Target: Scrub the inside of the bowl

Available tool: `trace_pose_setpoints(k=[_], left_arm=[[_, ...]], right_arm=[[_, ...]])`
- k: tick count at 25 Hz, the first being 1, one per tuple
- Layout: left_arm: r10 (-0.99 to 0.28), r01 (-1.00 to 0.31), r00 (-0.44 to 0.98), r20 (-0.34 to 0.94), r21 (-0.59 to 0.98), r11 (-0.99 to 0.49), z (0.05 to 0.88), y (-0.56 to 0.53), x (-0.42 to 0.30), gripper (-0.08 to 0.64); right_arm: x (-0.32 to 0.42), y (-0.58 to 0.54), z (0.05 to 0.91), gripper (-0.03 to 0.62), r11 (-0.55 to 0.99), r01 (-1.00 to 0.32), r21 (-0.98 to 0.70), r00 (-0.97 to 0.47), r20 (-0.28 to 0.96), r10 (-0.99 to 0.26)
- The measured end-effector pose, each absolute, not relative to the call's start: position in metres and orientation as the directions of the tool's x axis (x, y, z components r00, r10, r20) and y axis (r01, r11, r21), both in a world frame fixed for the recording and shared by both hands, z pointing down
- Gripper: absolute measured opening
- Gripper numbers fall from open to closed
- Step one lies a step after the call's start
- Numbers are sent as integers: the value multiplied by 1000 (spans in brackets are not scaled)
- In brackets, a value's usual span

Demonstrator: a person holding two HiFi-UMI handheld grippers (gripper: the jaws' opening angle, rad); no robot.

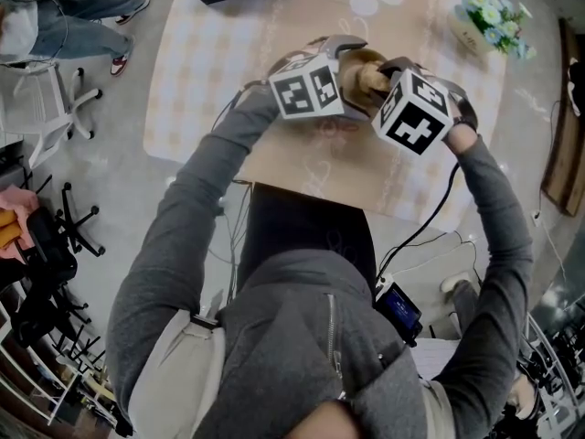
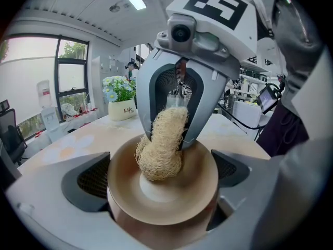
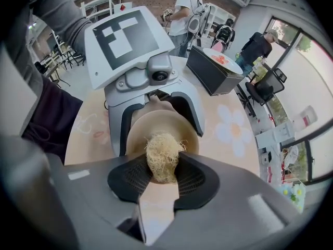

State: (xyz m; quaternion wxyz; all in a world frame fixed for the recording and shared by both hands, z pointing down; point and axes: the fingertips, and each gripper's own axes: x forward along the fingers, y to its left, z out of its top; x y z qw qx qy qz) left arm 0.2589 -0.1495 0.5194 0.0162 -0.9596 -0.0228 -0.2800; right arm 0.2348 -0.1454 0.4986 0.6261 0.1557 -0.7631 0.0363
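Bowl (image 2: 177, 202): rigid, smooth, likely slippery; left gripper (image 2: 162, 177) fingers clamp its sides. Scrubber (image 3: 162, 158): light, springy fibre; right gripper (image 3: 162, 173) fingers pinch it.

Lab-like office: swivel chairs (image 1: 50, 245), trailing cables (image 1: 437, 210).

Legible text: one printed word, on a flower pot.
In the left gripper view, at about 10 o'clock from the picture's centre, a white flower pot (image 2: 124, 110) stands on the table (image 2: 78, 139) under white and green flowers (image 2: 117, 89). Its front face bears the dark word "Life". Any mark after that word is too small to tell.
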Motion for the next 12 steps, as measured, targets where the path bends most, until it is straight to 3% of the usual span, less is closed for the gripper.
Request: trace_pose_setpoints(k=[12], left_arm=[[36,52,846,533,-16,-998,519,-149,259,598]], right_arm=[[231,-139,500,114,962,-263,66,-184,976,-118]])
